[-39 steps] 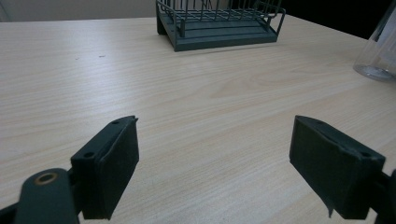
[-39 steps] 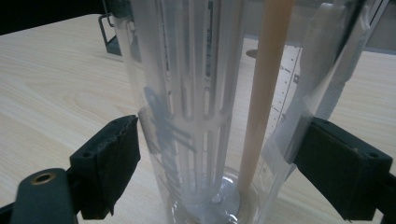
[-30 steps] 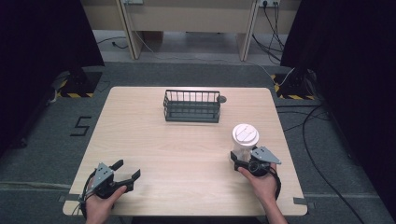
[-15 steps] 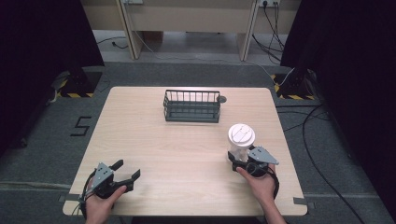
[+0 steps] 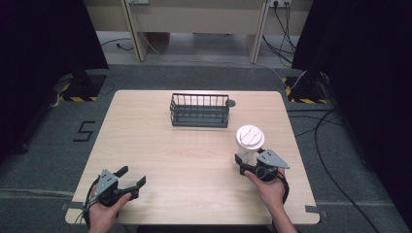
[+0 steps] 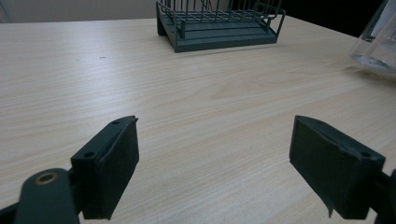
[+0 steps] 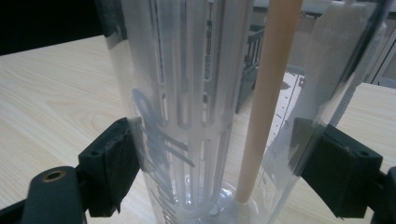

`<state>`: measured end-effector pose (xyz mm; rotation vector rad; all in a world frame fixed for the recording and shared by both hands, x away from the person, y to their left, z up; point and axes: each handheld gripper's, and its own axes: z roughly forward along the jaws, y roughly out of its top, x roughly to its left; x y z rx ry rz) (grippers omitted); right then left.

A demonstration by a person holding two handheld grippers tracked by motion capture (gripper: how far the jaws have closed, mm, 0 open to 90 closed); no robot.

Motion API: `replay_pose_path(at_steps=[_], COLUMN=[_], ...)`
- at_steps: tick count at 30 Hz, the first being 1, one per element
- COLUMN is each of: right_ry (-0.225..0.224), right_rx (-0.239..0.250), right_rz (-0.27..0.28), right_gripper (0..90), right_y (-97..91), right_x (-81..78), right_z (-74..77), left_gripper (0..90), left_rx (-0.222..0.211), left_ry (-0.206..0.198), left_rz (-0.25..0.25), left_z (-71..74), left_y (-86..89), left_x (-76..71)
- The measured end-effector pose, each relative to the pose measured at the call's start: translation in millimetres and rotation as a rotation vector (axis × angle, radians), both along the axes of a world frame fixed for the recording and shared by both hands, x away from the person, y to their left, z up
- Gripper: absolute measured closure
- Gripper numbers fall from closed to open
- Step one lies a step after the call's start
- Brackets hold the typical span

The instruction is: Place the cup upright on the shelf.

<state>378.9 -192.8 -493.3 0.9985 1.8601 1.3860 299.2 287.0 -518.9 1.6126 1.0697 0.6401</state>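
Note:
A clear plastic cup with a white lid stands at the table's right side. My right gripper is shut on its lower part. In the right gripper view the cup spans the gap of that gripper, with both black pads against its wall. A beige straw and a white slotted insert are inside it. My left gripper rests open near the front left edge, empty. In the left gripper view its jaws stand wide apart over bare wood, with the cup far to the right.
A dark wire basket stands at the back middle of the wooden table, seen ahead as the basket in the left gripper view. Cables lie on the floor to the right.
The right gripper and the cup have shifted slightly left together. The left gripper has stayed where it was.

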Motion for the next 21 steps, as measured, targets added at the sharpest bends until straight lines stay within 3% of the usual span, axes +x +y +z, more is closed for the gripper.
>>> replay_pose_path(at_steps=[21], right_ry=[-0.009], right_rx=[0.005], right_rz=[0.025], right_gripper=[18.7], right_y=[12.1], right_x=[13.5], right_z=[16.1], left_gripper=[15.4], left_rx=[-0.002], left_ry=[-0.001], left_rz=[0.000], left_z=[0.2], left_y=[0.2], left_x=[-0.2])
